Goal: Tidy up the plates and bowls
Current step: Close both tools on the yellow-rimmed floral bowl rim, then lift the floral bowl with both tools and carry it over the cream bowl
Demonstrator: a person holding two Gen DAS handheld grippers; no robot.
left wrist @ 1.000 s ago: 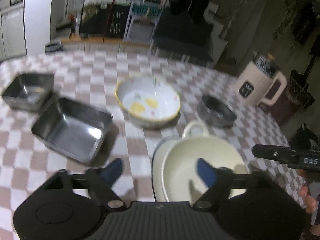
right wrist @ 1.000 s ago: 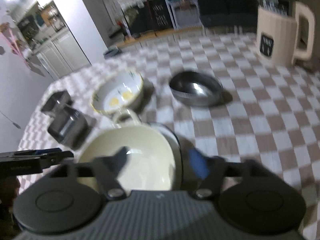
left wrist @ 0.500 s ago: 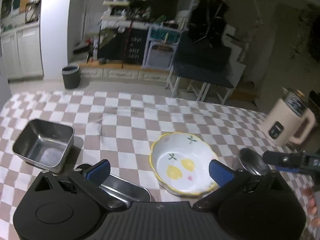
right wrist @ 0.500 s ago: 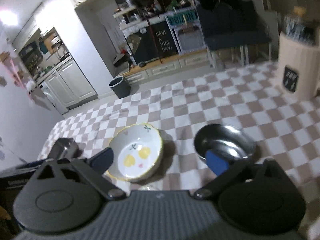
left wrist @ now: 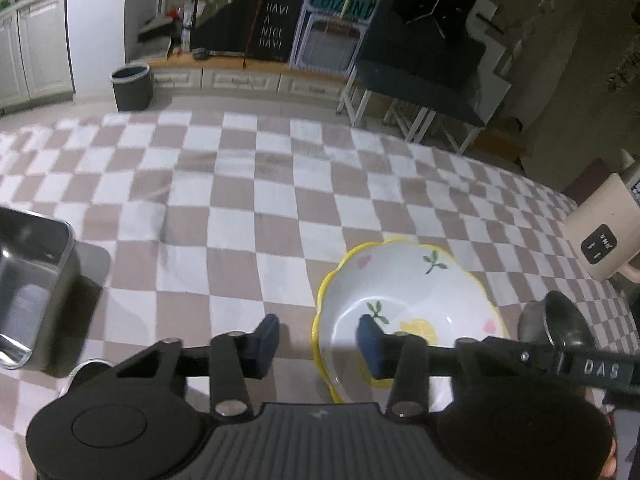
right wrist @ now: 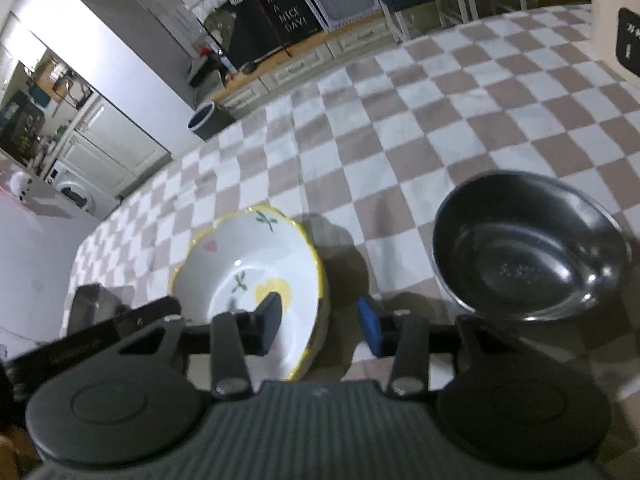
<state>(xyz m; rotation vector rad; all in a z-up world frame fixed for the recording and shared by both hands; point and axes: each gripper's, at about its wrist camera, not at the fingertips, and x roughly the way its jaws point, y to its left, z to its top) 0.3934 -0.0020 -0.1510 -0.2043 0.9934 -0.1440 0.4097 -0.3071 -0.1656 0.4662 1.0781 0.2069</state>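
A white flower-painted bowl with a yellow scalloped rim [left wrist: 404,304] [right wrist: 248,276] sits on the checked tablecloth. My left gripper [left wrist: 318,342] straddles its left rim, one pad outside, one inside, jaws open. My right gripper [right wrist: 320,322] straddles its right rim the same way, open. A round steel bowl [right wrist: 532,248] [left wrist: 560,320] stands right of it. A square steel container [left wrist: 28,292] is at the far left; it shows dimly in the right wrist view [right wrist: 96,300].
A beige electric kettle [left wrist: 604,232] [right wrist: 616,12] stands at the table's right edge. The checked tablecloth [left wrist: 260,184] stretches to the far edge. Kitchen cabinets, a bin [left wrist: 132,86] and a dark table lie beyond.
Both grippers moved forward from the cream pot and plate to the flower bowl. Their jaws narrowed and now straddle its opposite rims. The cream pot is out of view.
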